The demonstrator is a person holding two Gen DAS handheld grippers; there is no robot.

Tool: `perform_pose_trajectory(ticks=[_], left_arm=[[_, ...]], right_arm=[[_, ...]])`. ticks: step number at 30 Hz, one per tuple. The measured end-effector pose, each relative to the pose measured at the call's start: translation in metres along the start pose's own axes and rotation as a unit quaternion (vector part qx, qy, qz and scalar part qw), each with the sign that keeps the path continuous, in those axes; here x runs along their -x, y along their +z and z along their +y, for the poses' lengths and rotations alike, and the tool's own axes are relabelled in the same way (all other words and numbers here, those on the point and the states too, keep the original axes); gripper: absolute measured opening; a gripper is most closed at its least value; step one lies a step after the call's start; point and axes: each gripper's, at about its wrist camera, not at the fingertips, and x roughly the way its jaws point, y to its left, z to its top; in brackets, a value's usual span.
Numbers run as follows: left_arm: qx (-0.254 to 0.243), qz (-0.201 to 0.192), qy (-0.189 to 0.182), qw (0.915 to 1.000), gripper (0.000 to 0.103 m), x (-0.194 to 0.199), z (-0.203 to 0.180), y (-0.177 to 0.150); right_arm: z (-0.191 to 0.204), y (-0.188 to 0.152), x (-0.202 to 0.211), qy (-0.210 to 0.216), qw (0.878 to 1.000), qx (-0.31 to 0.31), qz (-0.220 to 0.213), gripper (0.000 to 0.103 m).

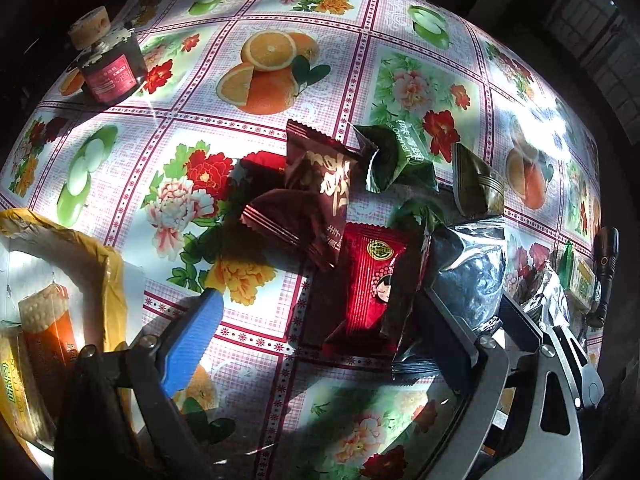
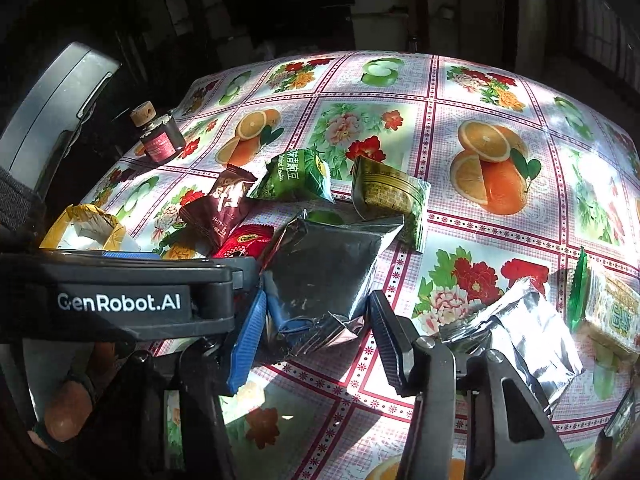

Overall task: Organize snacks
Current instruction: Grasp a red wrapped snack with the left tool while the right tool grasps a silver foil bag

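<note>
Centrally, snack packets lie heaped on the fruit-print tablecloth (image 2: 500, 92). Right gripper (image 2: 316, 340): fingers spread wide around the silver packet (image 2: 324, 276), not gripping. Left gripper (image 1: 320, 344): fingers wide apart, astride the red packet (image 1: 368, 288), which lies flat.

Snack packets (image 2: 296, 178) and a jar (image 2: 162, 140) on the fruit-patterned tablecloth (image 2: 500, 248).
</note>
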Motion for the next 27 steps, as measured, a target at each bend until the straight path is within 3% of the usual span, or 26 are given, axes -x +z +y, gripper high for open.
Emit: perform_pose_trajectory(ticks=[2, 4, 6, 8, 12, 16, 19, 27], left_arm=[[-0.013, -0.004, 0.013, 0.9998, 0.092, -0.001, -0.007, -0.001], [-0.031, -0.020, 0.040, 0.9985, 0.068, 0.001, -0.016, -0.004], [-0.042, -0.026, 0.038, 0.9981, 0.032, 0.005, -0.025, -0.006], [-0.042, -0.021, 0.025, 0.9986, 0.021, 0.007, -0.027, -0.007], [-0.045, -0.020, 0.028, 0.9984, 0.020, 0.010, -0.025, -0.014], [-0.033, -0.019, 0.022, 0.9990, 0.020, 0.024, -0.007, -0.031], [-0.032, -0.025, 0.021, 0.9990, 0.020, 0.037, -0.004, -0.045], [-0.050, -0.049, 0.015, 0.9974, 0.020, 0.072, 0.002, -0.081]], right_arm=[[-0.014, -0.004, 0.008, -0.020, 1.000, -0.014, 0.002, 0.051], [-0.028, -0.008, 0.017, -0.032, 0.999, -0.028, 0.003, 0.049], [-0.037, -0.011, 0.024, -0.027, 0.999, -0.043, -0.003, 0.049], [-0.042, -0.012, 0.029, -0.018, 0.998, -0.061, -0.006, 0.050], [-0.030, -0.004, 0.023, -0.024, 0.999, -0.048, -0.006, 0.061], [-0.021, 0.003, -0.001, -0.042, 0.998, -0.047, 0.019, 0.064], [-0.015, 0.000, -0.004, -0.065, 0.997, -0.032, 0.006, 0.060], [-0.020, -0.031, 0.059, -0.007, 0.998, -0.057, -0.036, 0.058]])
